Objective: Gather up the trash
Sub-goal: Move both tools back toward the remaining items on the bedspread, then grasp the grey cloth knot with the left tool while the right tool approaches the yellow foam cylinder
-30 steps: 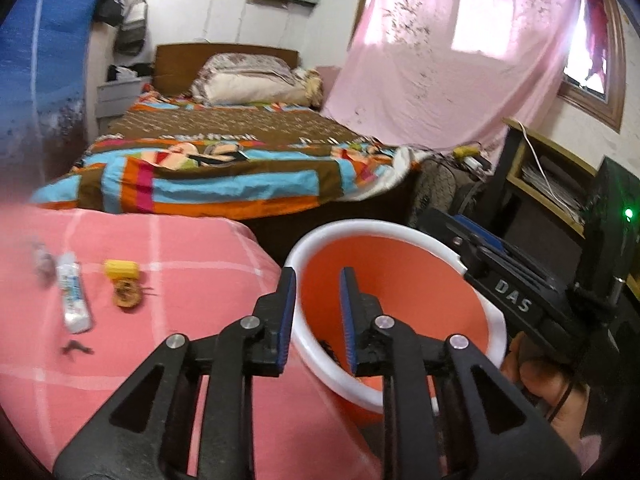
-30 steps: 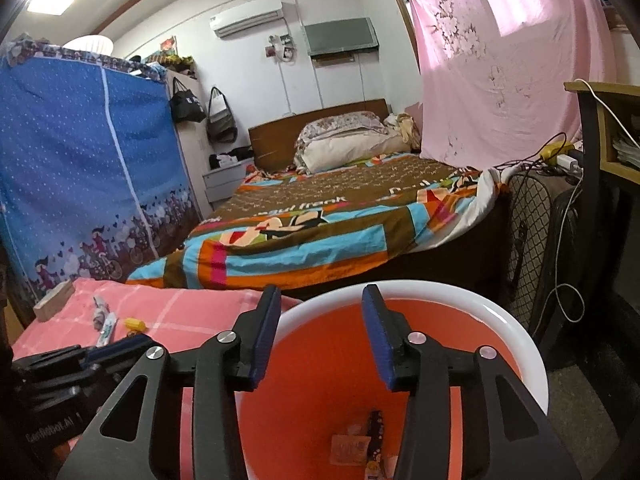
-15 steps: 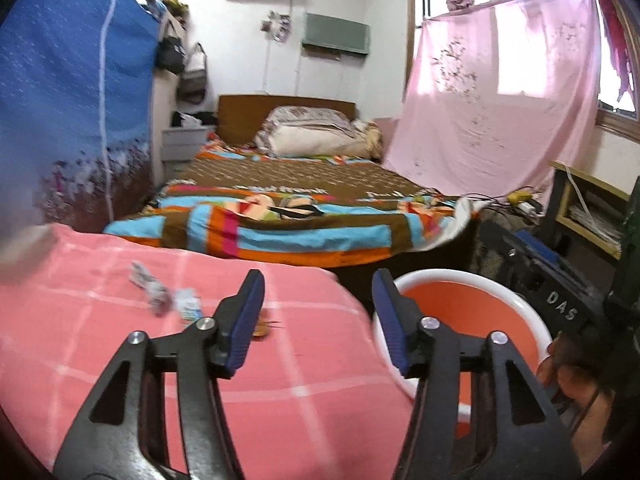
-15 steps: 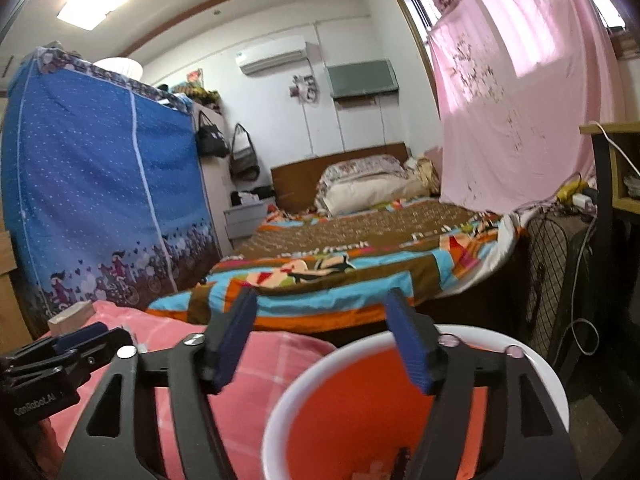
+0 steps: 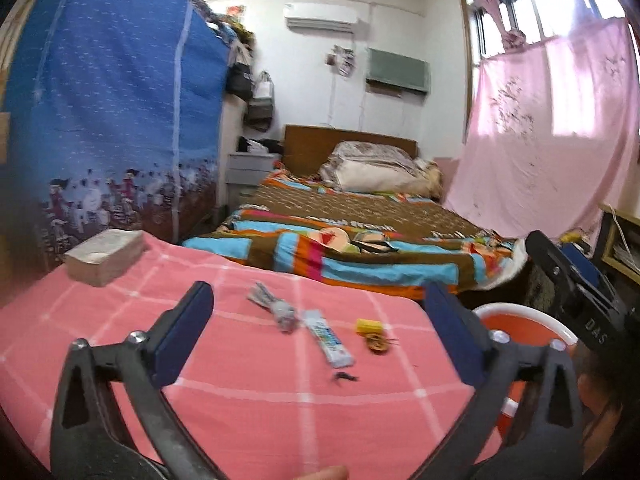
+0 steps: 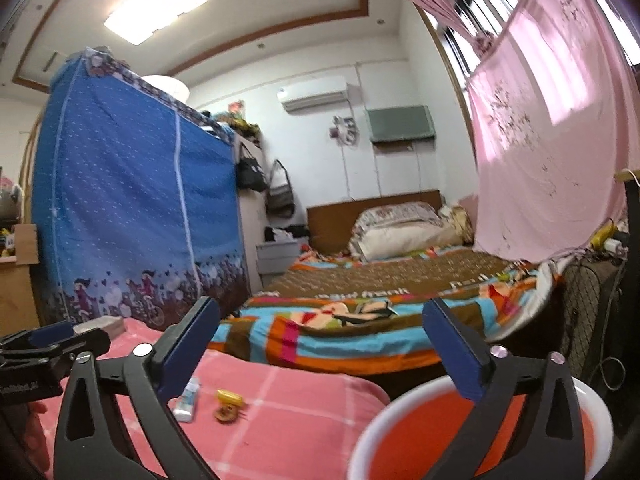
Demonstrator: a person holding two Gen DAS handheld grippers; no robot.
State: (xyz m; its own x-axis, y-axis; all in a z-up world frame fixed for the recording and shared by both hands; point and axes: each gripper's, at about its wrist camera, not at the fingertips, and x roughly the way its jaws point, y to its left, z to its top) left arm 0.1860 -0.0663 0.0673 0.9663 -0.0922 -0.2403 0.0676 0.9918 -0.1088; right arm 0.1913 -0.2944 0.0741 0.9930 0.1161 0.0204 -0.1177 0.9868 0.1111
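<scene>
Several bits of trash lie on the pink checked cloth (image 5: 248,412): a crumpled grey wrapper (image 5: 276,304), a white and blue wrapper (image 5: 330,340), a yellow piece (image 5: 369,325), a brown scrap (image 5: 378,345) and a small dark bit (image 5: 343,377). My left gripper (image 5: 320,320) hovers over them, jaws opening wide with nothing between them. My right gripper (image 6: 320,332) hangs above the orange bin (image 6: 404,440), its jaws also opening and empty. The white and blue wrapper (image 6: 187,398), yellow piece (image 6: 229,397) and brown scrap (image 6: 226,414) show in the right wrist view. The bin's rim (image 5: 520,312) shows at the cloth's right edge.
A pale block (image 5: 105,256) sits at the cloth's far left corner. Behind are a bed with a striped blanket (image 5: 360,252), a blue fabric wardrobe (image 5: 108,120) and a pink hanging sheet (image 5: 548,132). A desk (image 6: 628,240) and cables stand on the right.
Both grippers opened from nearly shut to wide. The left one swung left from the bin to over the trash on the cloth. The right one tilted up, so the bin's inside dropped out of view.
</scene>
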